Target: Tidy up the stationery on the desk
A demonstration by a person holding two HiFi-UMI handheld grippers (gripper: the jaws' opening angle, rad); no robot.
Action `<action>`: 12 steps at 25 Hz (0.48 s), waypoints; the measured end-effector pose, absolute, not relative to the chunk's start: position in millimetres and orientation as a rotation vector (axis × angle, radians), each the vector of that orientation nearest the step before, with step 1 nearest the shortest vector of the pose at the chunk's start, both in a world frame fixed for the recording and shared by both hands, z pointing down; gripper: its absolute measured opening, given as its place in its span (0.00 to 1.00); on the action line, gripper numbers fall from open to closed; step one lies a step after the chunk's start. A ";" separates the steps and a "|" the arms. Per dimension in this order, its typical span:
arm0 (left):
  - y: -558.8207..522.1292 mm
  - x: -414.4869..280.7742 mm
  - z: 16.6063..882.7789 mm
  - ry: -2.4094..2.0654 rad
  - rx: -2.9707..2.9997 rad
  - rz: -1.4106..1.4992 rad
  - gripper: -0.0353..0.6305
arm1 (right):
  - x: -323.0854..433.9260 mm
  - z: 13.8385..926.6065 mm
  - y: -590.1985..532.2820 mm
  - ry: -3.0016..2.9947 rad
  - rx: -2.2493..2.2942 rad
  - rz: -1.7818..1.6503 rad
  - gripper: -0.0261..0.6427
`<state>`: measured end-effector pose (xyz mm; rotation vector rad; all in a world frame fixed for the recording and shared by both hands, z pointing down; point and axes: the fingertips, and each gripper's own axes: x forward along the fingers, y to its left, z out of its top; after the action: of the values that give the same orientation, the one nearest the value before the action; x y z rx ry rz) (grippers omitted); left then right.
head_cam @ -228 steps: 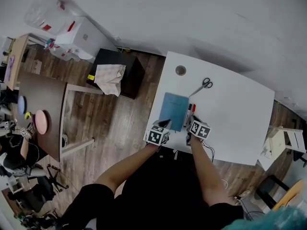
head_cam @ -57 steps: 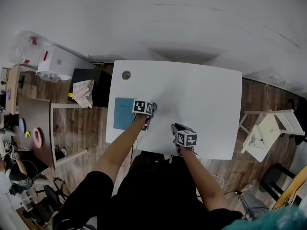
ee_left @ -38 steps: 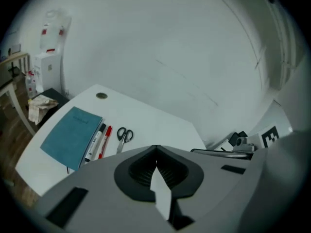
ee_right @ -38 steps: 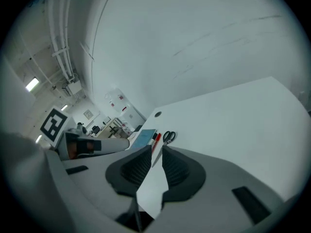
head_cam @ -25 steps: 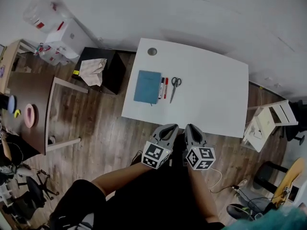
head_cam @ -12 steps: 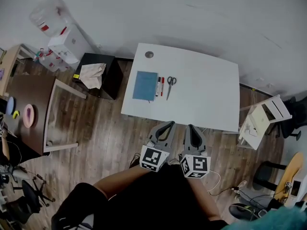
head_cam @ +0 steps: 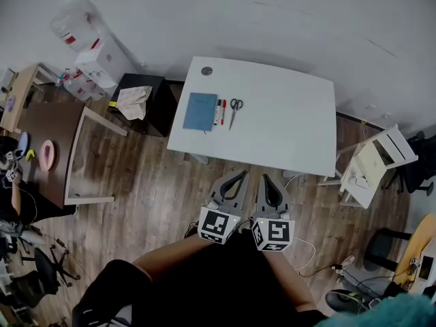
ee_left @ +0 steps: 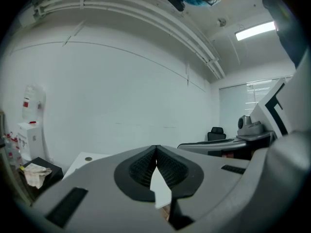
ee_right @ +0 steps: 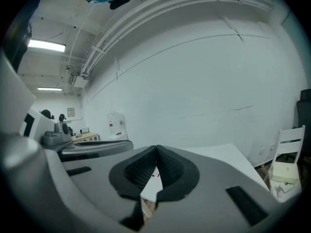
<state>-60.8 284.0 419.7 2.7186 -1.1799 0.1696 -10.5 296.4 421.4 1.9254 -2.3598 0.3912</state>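
Note:
On the white desk lie a blue notebook, two pens and a pair of scissors, side by side in a row near the desk's left end. My left gripper and right gripper hang side by side over the wooden floor, well short of the desk's near edge. Both are shut with nothing between their pads. In the left gripper view the left gripper shows its black pads meeting, and in the right gripper view the right gripper does too. Both point nearly level at the far wall.
A black cabinet with crumpled paper on top stands left of the desk. White boxes and a water bottle sit at the back left, a brown table farther left. A white chair stands off the desk's right end.
The desk has shrunk and slid up in the head view as I back away. Both shut grippers have risen together and stay side by side.

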 end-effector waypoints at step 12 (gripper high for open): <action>331.1 -45.0 424.7 -1.220 2.711 0.201 0.07 | 0.9 426.0 341.2 -2.421 1.863 0.404 0.08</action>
<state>-45.0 331.1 424.7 2.7106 -1.2202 0.2012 0.9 341.2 426.0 1.8626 -2.4210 0.4044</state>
